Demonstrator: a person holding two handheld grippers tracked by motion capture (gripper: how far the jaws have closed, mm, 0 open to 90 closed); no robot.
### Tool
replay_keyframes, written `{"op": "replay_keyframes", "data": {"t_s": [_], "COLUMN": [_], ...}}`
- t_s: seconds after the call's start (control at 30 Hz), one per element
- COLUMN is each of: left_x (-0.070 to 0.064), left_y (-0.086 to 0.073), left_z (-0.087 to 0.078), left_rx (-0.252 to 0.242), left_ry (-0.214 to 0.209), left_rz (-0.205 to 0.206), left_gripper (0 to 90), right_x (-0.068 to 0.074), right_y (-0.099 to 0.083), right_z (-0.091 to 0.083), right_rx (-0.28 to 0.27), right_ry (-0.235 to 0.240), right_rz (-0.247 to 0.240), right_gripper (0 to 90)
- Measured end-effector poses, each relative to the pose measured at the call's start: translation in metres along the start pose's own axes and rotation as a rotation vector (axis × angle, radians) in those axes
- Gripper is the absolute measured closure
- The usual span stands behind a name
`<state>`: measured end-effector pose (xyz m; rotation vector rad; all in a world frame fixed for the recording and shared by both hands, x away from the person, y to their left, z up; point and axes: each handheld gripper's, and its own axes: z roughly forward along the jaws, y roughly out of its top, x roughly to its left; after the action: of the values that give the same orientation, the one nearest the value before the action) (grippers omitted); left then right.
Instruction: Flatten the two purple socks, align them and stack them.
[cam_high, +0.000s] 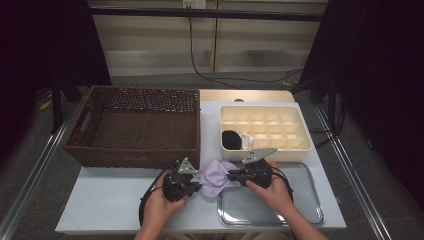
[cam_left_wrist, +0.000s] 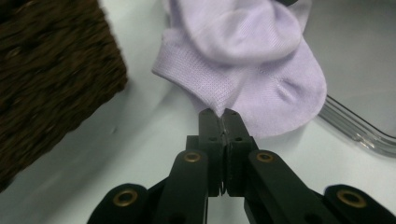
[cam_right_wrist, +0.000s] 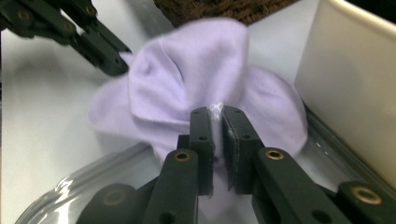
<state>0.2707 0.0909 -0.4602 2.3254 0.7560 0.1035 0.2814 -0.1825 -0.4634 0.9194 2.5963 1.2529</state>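
Left gripper (cam_left_wrist: 223, 113) pinches the sock's (cam_left_wrist: 243, 60) knit hem, jaws tight; right gripper (cam_right_wrist: 215, 112) clamps a bunched fold. Soft lilac sock lies crumpled between them, overlapping the shiny tray's (cam_high: 310, 200) corner. Wicker basket (cam_high: 135, 127) crowds close left, cream organiser (cam_high: 267, 130) just behind; bare table (cam_high: 100, 200) nearer the person.

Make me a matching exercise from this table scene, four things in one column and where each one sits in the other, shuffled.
Things:
1. sock
2. basket
3. organizer
4. tray

Places:
A. back right of the table, a black bundle in one compartment
B. pinched between the left claw and the right claw
C. front right, under the right hand
D. left half of the table

Pairs: 1-B, 2-D, 3-A, 4-C
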Motion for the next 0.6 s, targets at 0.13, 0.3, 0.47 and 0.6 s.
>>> {"op": "replay_keyframes", "data": {"t_s": [0.13, 0.3, 0.47, 0.6], "left_x": [0.003, 0.007, 0.005, 0.004], "left_y": [-0.001, -0.001, 0.001, 0.001], "left_z": [-0.004, -0.005, -0.003, -0.001], "left_rx": [-0.004, -0.025, -0.025, -0.019], "left_ry": [0.018, 0.014, -0.001, -0.007], "left_rz": [-0.005, -0.002, 0.000, 0.017], "left_gripper": [88.7, 88.6, 88.6, 88.6], "right_x": [-0.006, -0.004, 0.005, 0.013], "right_y": [-0.003, 0.005, 0.021, 0.035], "right_z": [-0.008, -0.014, -0.007, 0.011], "right_rx": [0.004, -0.025, -0.035, -0.018], "right_ry": [-0.040, -0.020, -0.001, 0.005], "right_rz": [0.003, -0.012, -0.052, -0.109], "right_gripper": [82.8, 77.4, 72.1, 64.5]}}
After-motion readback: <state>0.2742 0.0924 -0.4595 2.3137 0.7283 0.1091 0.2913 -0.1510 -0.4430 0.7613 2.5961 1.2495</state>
